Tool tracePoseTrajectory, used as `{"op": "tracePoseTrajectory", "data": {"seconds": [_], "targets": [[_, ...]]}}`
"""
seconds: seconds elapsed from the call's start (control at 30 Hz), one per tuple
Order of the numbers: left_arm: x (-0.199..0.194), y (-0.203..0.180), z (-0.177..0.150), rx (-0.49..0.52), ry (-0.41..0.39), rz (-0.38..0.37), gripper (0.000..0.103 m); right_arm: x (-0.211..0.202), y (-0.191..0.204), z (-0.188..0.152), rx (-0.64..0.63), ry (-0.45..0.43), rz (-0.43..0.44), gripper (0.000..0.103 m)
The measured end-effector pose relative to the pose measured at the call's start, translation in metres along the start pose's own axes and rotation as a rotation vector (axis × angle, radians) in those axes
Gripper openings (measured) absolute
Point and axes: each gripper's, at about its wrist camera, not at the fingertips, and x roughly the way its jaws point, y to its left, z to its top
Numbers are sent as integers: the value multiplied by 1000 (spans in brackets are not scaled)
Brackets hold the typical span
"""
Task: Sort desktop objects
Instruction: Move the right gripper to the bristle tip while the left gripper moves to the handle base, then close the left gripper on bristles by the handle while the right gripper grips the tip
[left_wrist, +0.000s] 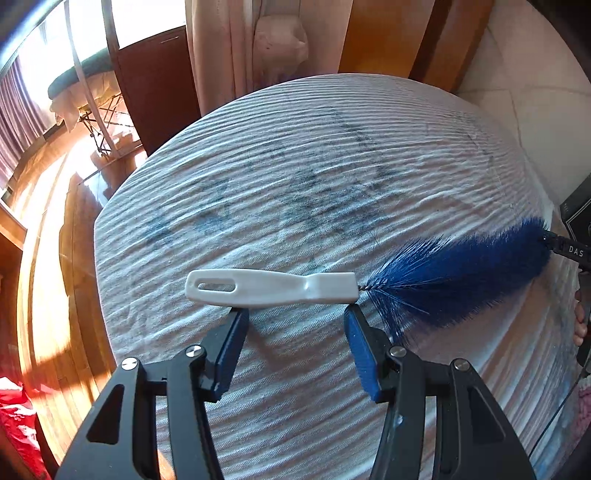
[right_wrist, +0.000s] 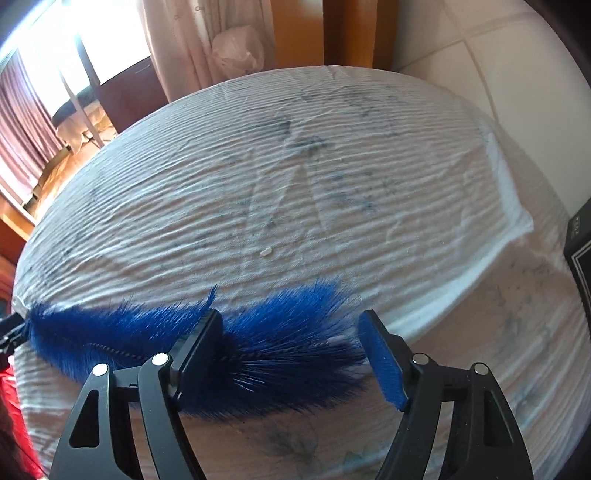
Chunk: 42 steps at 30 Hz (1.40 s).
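Observation:
A bottle brush lies on the cloth-covered table (left_wrist: 295, 166). It has a white handle (left_wrist: 273, 288) and blue bristles (left_wrist: 461, 280). My left gripper (left_wrist: 295, 314) is open, its fingertips just in front of the handle on either side, not touching it. In the right wrist view the blue bristles (right_wrist: 280, 332) lie between and under my open right gripper (right_wrist: 291, 317); the left finger (right_wrist: 201, 343) overlaps the bristles. The right gripper's tip (left_wrist: 569, 251) shows at the bristle end in the left wrist view.
A dark box (right_wrist: 581, 266) stands at the table's right edge. A small white crumb (right_wrist: 266, 252) lies on the cloth. Wooden floor (left_wrist: 48, 258) lies to the left, a red bag (left_wrist: 14, 424) at lower left, and curtains and a wall behind.

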Motion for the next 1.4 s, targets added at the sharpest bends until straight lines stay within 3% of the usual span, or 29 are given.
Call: {"op": "tracePoseTrajectory", "data": {"seconds": [0.2, 0.27, 0.33, 0.37, 0.57, 0.8, 0.9, 0.97, 1.13, 1.23, 1.3, 1.4], "targets": [[1, 0, 8, 29, -35, -1, 51, -6, 4, -9, -25, 6, -22, 76], [9, -1, 10, 38, -39, -21, 35, -2, 10, -10, -47, 15, -41, 70], [8, -4, 11, 48, -54, -15, 13, -2, 16, -10, -72, 4, -74, 59], [8, -6, 11, 40, -43, -41, 12, -2, 19, -10, -76, -2, -66, 53], [-10, -11, 11, -40, -1, -56, 17, -2, 19, -11, -68, -10, -63, 52], [-23, -21, 21, -102, -38, -84, 49, -7, 20, -18, -51, -14, -54, 52], [-1, -17, 27, -251, 37, -108, 50, -8, 19, -19, -44, -24, -51, 52], [14, -19, 26, -307, 46, -61, 50, -8, 21, -19, -50, -27, -53, 52], [18, -33, 28, -238, -56, 40, 48, -12, 24, -28, -57, -52, -45, 52], [18, -35, 29, -158, -75, 39, 47, -18, 24, -37, -58, -64, -9, 55], [17, -33, 29, -124, -87, 12, 46, -24, 20, -46, -47, -77, 39, 72], [16, -31, 28, -75, -109, -19, 44, -33, 18, -62, -62, -117, 66, 73]]}}
